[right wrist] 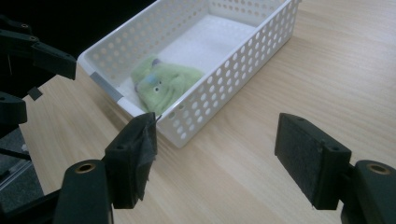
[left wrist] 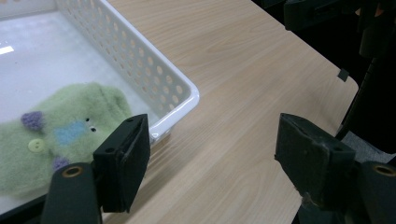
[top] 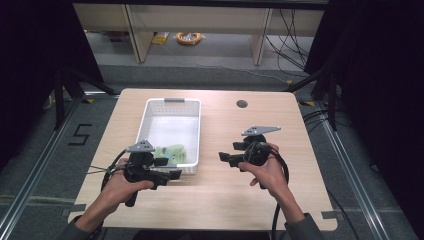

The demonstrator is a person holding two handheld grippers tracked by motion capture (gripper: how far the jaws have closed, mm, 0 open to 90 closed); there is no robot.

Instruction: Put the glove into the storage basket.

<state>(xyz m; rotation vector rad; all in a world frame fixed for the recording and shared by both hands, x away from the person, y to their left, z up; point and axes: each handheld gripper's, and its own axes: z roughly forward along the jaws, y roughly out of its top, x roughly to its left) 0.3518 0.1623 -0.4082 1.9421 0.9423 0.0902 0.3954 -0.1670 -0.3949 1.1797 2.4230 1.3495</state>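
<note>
A green fuzzy toy point(top: 170, 152) with purple and blue patches lies in the near end of a white perforated basket point(top: 144, 118). The toy point(left wrist: 56, 128) fills the lower left of the left gripper view, and the toy point(right wrist: 164, 82) rests inside the basket point(right wrist: 224, 84) in the right gripper view. My left gripper point(top: 175, 174) is open just outside the basket's near right corner point(left wrist: 189, 93), with bare table between its jaws. My right gripper point(top: 223, 158) is open over the table to the right of the basket, holding nothing.
The wooden table point(top: 215, 200) has a round cable hole point(top: 242, 104) at the back right. Black curtains and metal rails flank the table. Cables trail from both grippers toward the near edge.
</note>
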